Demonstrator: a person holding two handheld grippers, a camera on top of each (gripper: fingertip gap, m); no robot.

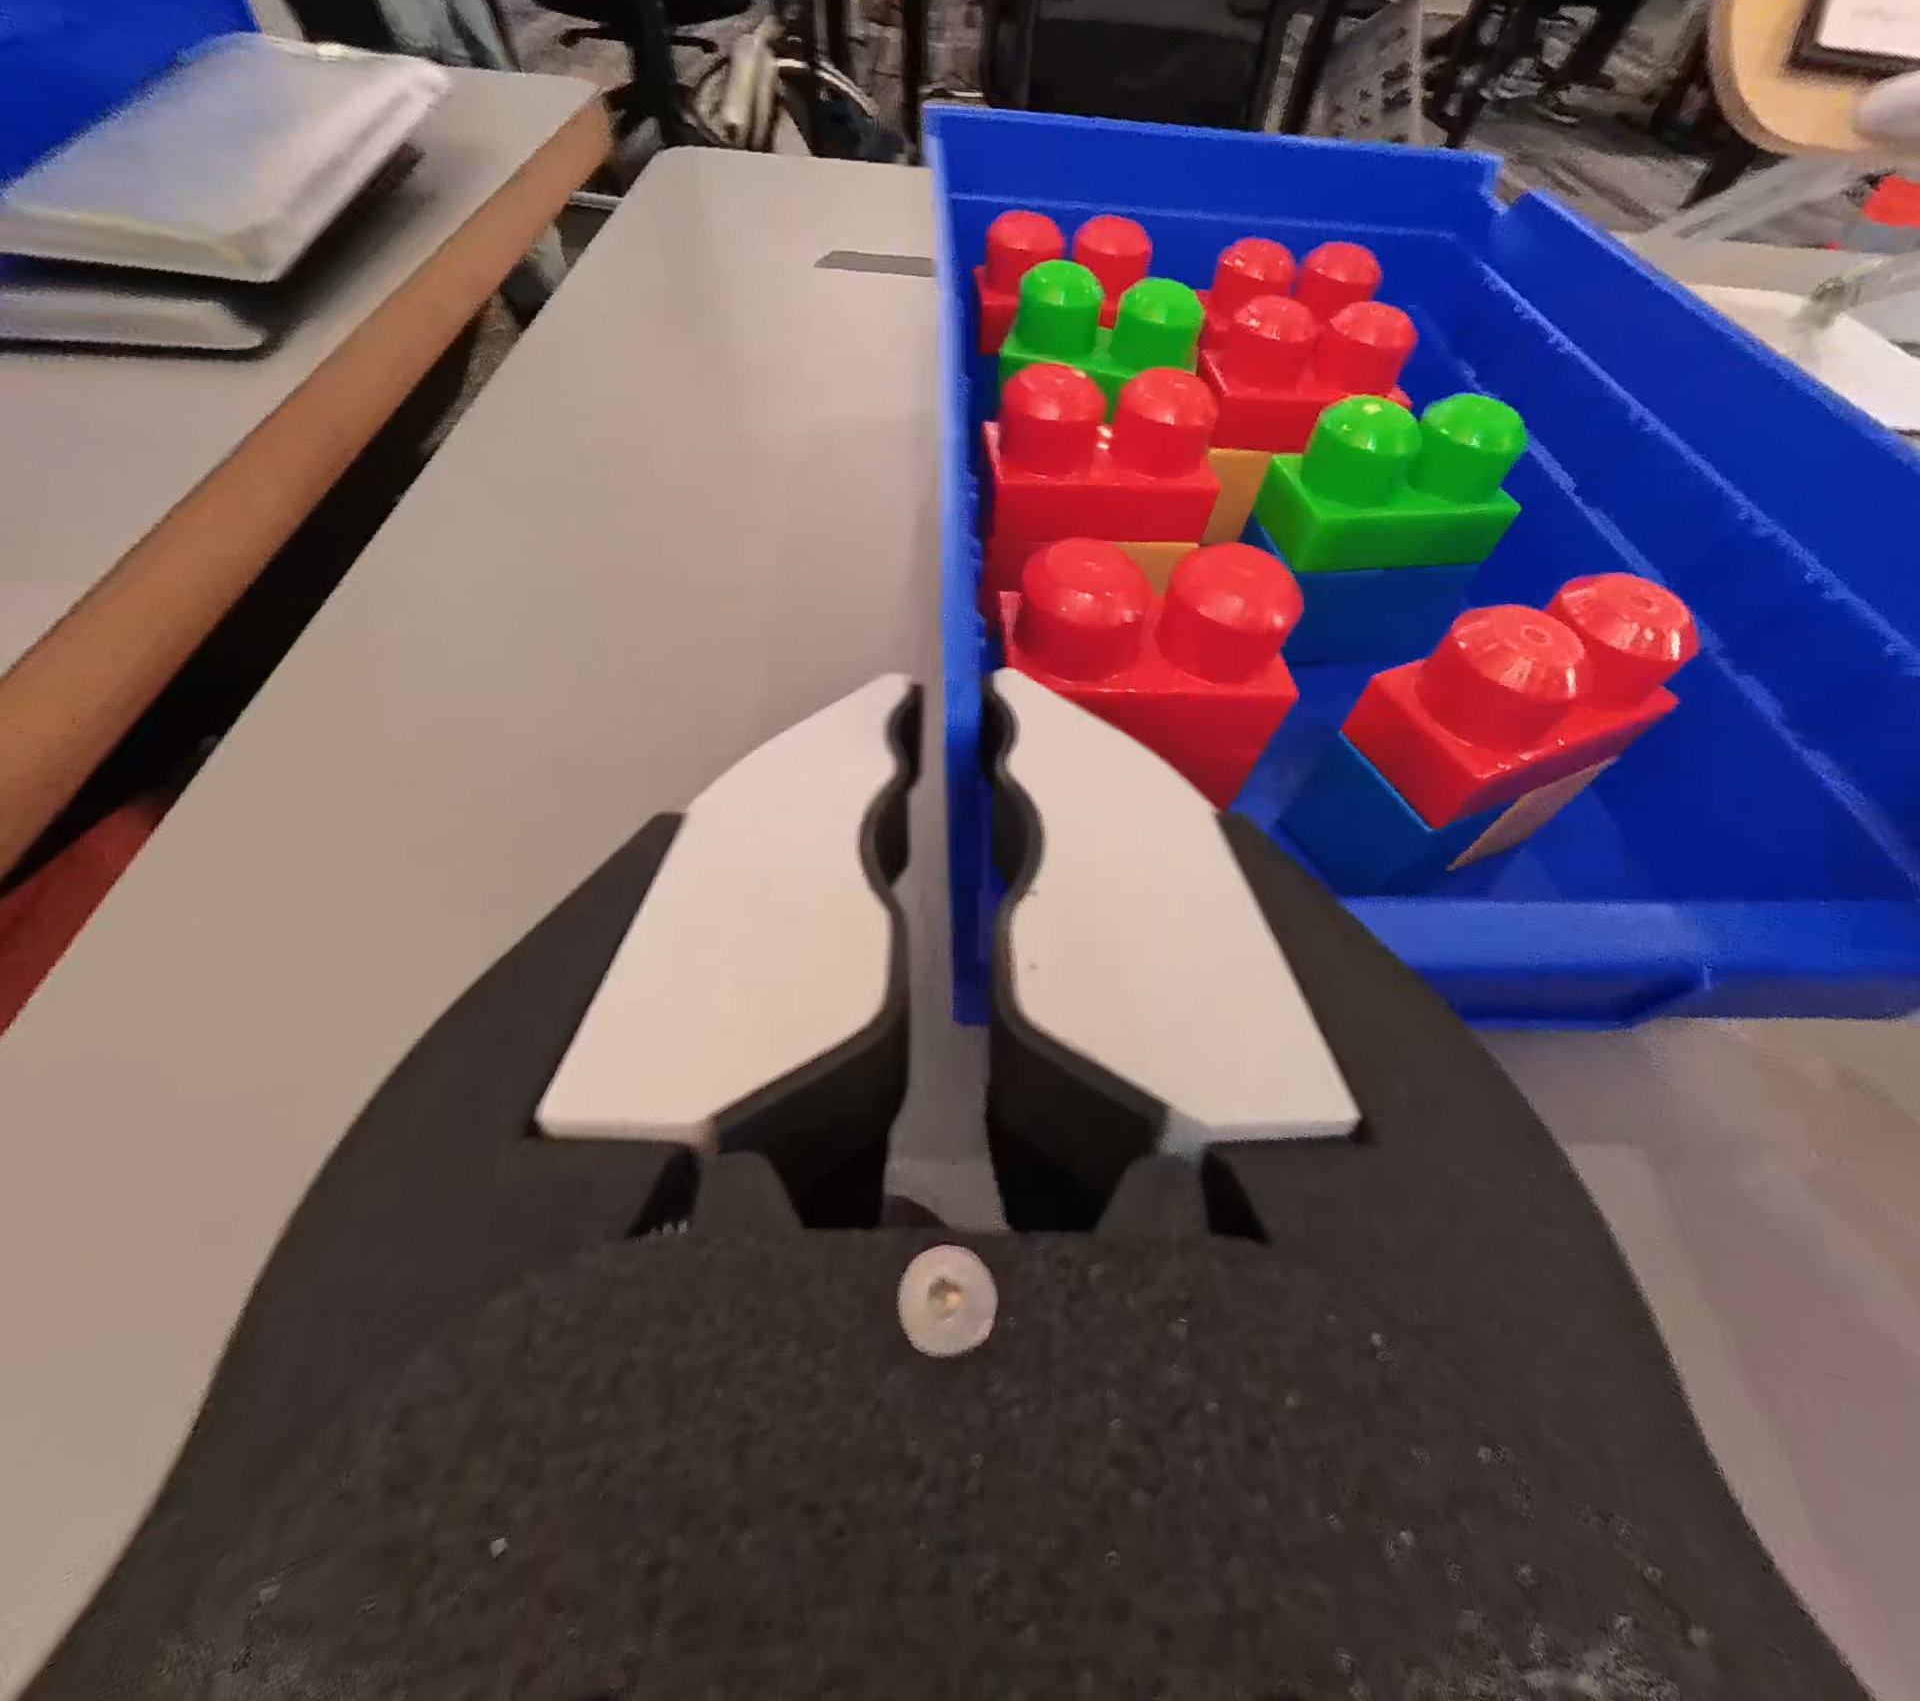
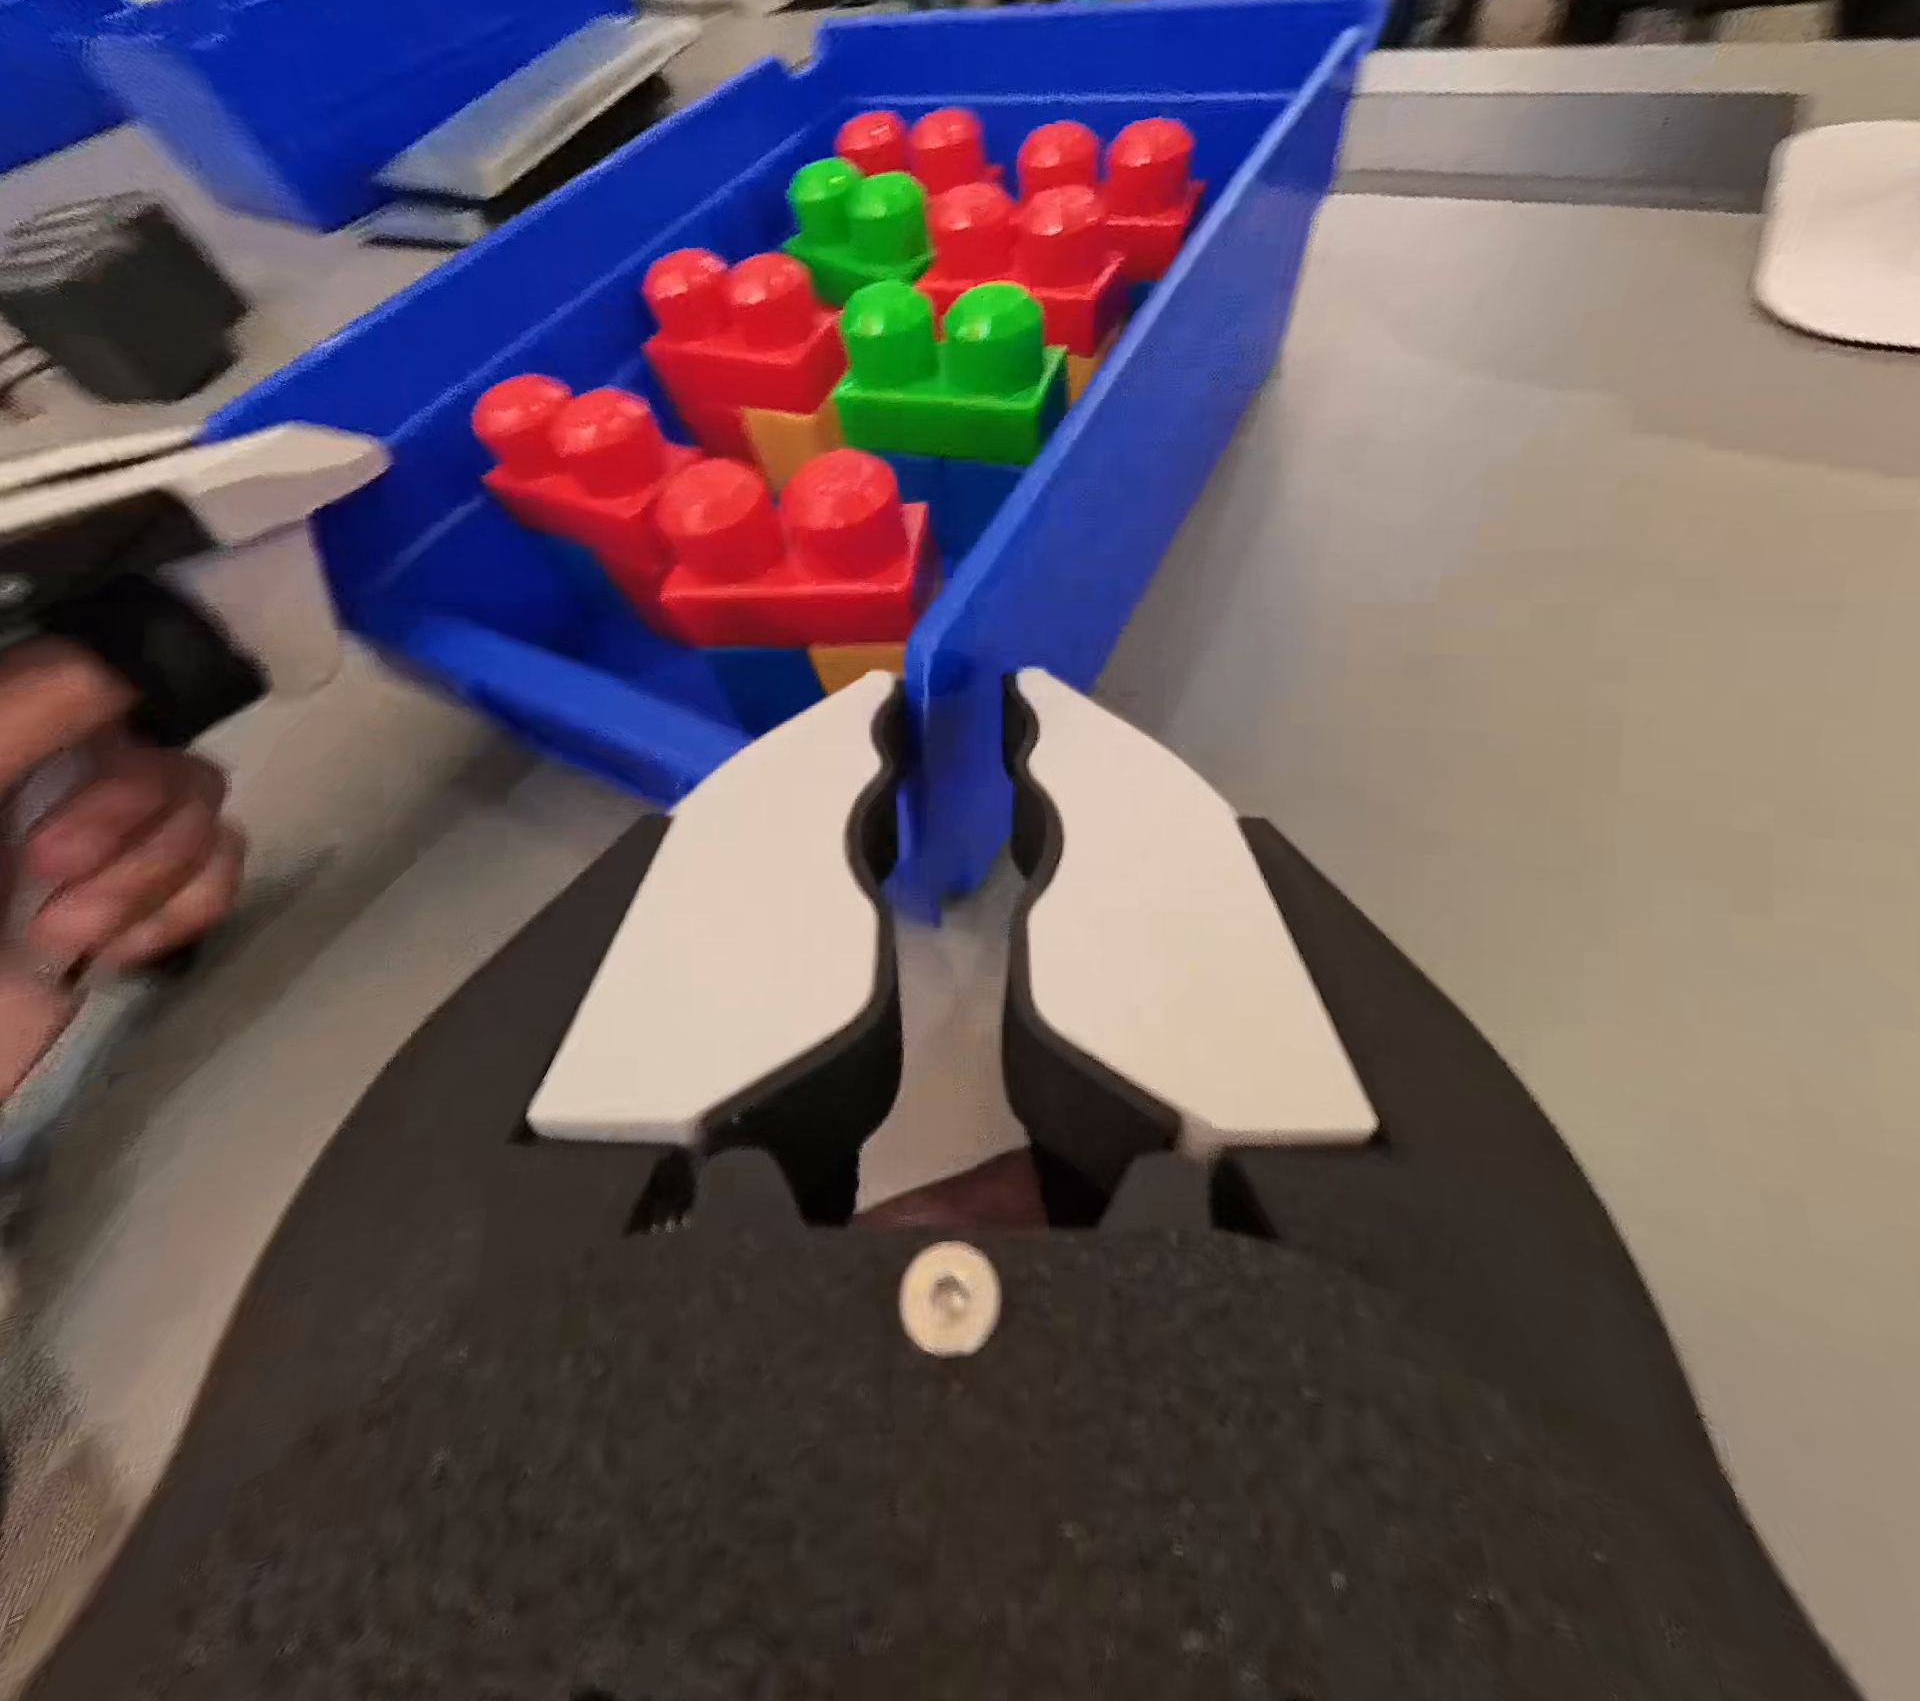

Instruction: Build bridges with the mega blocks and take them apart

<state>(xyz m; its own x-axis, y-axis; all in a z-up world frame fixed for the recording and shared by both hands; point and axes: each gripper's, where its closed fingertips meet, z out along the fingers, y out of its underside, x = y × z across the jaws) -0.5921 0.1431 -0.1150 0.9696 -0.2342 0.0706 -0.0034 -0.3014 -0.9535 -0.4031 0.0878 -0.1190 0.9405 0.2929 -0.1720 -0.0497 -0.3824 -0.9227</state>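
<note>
1. A grey table (image 1: 436,716) is seen bare of any bridge — building is judged not yet begun.
2. A blue bin (image 2: 1174,446) is clamped at its near corner by the right gripper (image 2: 954,695).
3. The blocks (image 1: 1153,643) are all kept in the bin, several stacked.
4. The left gripper (image 1: 951,706) is nearly closed around the bin's wall — whether it grips cannot be told.

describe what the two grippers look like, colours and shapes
The left gripper and right gripper look identical: two pale grey fingers with wavy black inner pads, on a broad black grainy body with one round silver screw at its centre. No cables or markings show. No sleeve shows on the hand gripping the left one.
</note>
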